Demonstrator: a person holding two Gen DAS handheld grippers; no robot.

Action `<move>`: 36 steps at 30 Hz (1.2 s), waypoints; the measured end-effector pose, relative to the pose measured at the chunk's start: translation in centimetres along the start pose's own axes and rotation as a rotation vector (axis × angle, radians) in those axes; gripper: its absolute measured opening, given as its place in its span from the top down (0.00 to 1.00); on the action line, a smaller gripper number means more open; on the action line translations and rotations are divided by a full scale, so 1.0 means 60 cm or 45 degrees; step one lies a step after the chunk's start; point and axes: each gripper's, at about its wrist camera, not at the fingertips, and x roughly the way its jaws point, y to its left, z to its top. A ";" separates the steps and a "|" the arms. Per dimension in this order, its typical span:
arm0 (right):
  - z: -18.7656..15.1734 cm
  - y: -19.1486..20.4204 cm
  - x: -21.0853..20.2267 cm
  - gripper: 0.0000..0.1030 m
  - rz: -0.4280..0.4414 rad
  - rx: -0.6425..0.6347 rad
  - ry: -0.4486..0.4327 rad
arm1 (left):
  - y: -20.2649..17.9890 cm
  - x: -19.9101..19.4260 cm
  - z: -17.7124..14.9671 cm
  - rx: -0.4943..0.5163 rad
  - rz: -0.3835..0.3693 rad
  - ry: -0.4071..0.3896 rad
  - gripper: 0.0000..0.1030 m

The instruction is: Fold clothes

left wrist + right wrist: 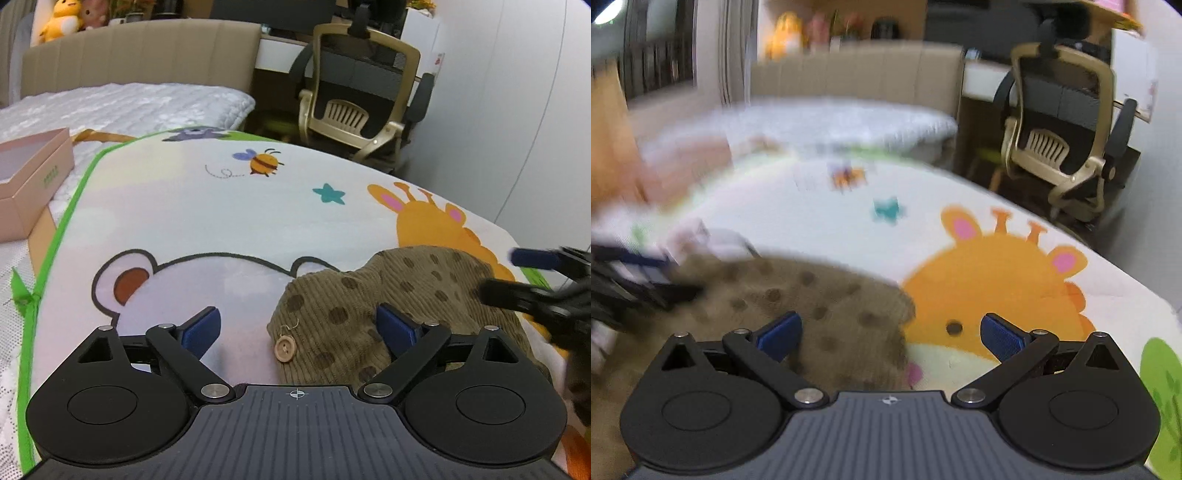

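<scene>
Item: garment [388,295], olive-brown corduroy with darker spots, one wooden button [285,348] with a loose thread. Location: lower right of the left wrist view, lower left of the right wrist view [812,306]; it is laid in a rumpled heap, not flat, on a cartoon-printed mat [221,206] with a green border, spread over the bed [129,103]. The mat's giraffe print [990,291] is partly covered by the cloth.

Left tool [299,328]: jaws are held wide apart, nothing is gripped. One blue pad is seen over bare mat, the other over the corduroy near the button; whether cloth is touched cannot be told.

Right tool [890,332]: jaws are likewise spread wide and empty, straddling the garment's edge where it meets the giraffe print. This view is blurred by motion, so contact cannot be judged. The same tool is seen at the right edge of the left wrist view [532,273], also blurred.

Other entries: pink box [29,177] at left edge; office chair [362,96] at upper right; plush toys [70,18] at upper left.

Step judged: the start of the fold; the garment is not yet spread or gripped. Next move, as judged: two edges or corners are to be located, each tool is to be closed on a single layer, and the cloth is to be drawn flat before any fold is laid.
</scene>
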 end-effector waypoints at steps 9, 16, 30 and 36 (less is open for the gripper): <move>-0.029 -0.007 -0.020 0.00 0.006 0.003 0.007 | 0.011 -0.007 -0.003 -0.056 -0.025 -0.001 0.05; -0.087 -0.037 -0.092 0.04 0.227 0.066 0.016 | 0.047 -0.069 -0.047 -0.351 -0.328 0.124 0.11; -0.009 0.022 0.015 0.48 0.225 0.079 -0.007 | 0.047 -0.022 -0.020 -0.300 -0.312 0.053 0.46; 0.064 0.043 0.110 0.45 0.165 0.115 0.010 | 0.110 0.045 0.047 -0.178 -0.085 -0.139 0.44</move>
